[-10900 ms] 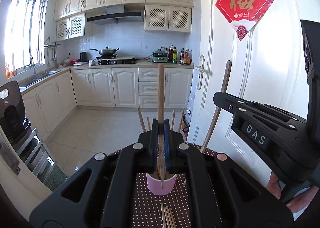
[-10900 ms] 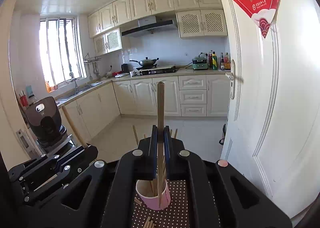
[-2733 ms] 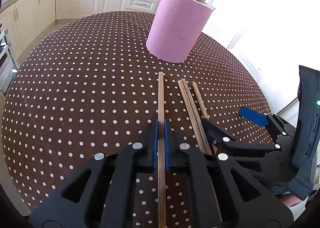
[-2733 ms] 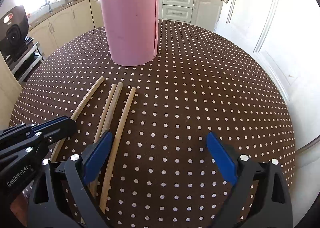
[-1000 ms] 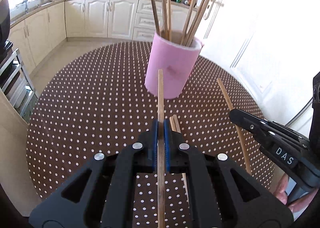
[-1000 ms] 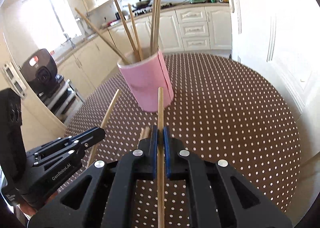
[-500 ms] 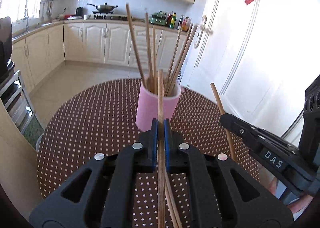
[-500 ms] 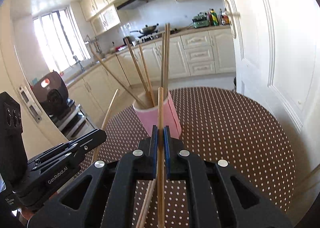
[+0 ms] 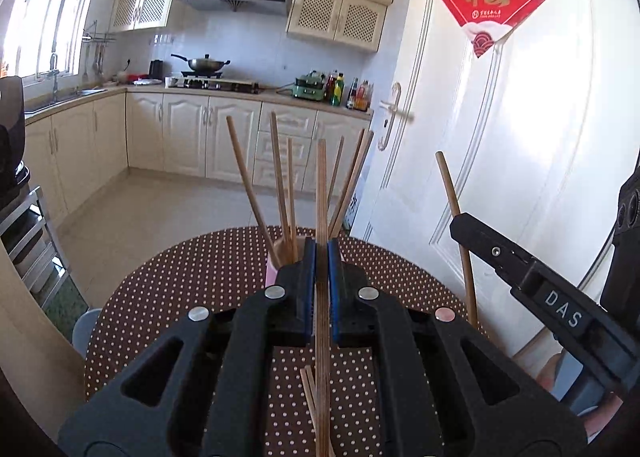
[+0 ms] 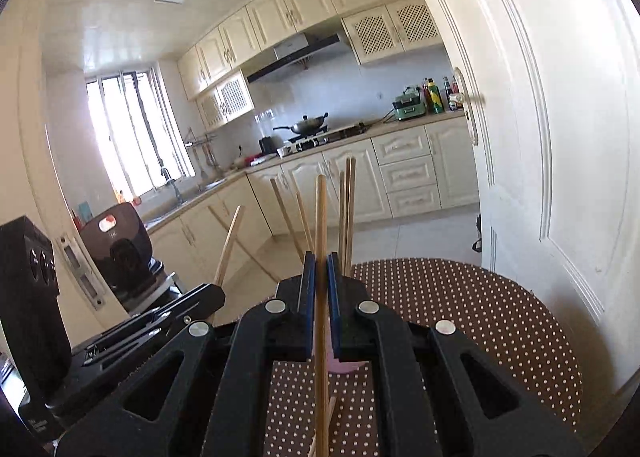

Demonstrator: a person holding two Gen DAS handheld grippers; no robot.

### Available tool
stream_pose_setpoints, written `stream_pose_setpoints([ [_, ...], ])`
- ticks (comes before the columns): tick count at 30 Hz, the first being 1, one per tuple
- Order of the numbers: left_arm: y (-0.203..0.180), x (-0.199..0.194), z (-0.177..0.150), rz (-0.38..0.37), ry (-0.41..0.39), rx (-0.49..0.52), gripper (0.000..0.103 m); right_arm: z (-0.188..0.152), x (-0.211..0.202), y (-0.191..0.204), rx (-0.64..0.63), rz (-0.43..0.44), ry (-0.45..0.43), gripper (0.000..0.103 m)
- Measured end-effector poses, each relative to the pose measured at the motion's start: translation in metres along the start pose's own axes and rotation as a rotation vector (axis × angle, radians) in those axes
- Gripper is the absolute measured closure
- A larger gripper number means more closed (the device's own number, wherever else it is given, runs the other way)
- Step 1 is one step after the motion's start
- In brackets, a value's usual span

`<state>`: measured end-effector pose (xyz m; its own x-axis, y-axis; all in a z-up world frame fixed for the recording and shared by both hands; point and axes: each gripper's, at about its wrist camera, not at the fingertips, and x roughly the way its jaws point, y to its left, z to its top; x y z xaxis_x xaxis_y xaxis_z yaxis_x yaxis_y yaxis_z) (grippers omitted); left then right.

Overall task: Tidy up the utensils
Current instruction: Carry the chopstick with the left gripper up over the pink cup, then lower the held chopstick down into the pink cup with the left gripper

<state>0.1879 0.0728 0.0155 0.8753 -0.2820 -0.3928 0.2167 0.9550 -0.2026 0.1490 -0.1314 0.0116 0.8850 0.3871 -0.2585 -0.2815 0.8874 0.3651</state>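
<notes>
My left gripper point(image 9: 321, 253) is shut on a wooden chopstick point(image 9: 321, 185) that stands nearly upright between its blue pads. My right gripper point(image 10: 321, 265) is shut on another wooden chopstick point(image 10: 320, 217), also upright. Both hang above the table just short of the pink cup point(image 9: 271, 277), which my fingers mostly hide; several chopsticks point(image 9: 280, 177) fan out of it. In the right wrist view only a sliver of the pink cup point(image 10: 340, 367) shows below the jaws. Two loose chopsticks point(image 9: 310, 389) lie on the cloth beneath. The right gripper and its stick point(image 9: 454, 209) show at the left wrist view's right.
The round table wears a brown white-dotted cloth point(image 9: 192, 281). A white door point(image 9: 500, 177) stands close on the right. Kitchen cabinets point(image 9: 188, 141) and a counter run along the back, a black appliance point(image 10: 120, 249) on a rack at left.
Both grippers have risen and tilted up with their chopsticks, so the cup has sunk behind the fingers and more of the kitchen shows.
</notes>
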Motion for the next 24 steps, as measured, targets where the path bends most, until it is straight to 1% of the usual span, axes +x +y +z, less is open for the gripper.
stream_pose_setpoints([
  [5, -0.003, 0.003, 0.009, 0.019, -0.037, 0.001, 0.097, 0.008, 0.003, -0.002, -0.010, 0.026, -0.073, 0.098],
  [10, -0.008, 0.009, 0.020, 0.019, -0.077, 0.008, 0.097, 0.015, 0.013, -0.002, -0.013, 0.044, -0.093, 0.098],
  [18, -0.009, 0.019, 0.035, -0.011, -0.152, -0.007, 0.097, 0.030, 0.026, -0.002, -0.015, 0.066, -0.160, 0.098],
  [24, -0.003, 0.030, 0.044, 0.008, -0.207, -0.031, 0.097, 0.037, 0.043, -0.010, 0.000, 0.077, -0.190, 0.098],
])
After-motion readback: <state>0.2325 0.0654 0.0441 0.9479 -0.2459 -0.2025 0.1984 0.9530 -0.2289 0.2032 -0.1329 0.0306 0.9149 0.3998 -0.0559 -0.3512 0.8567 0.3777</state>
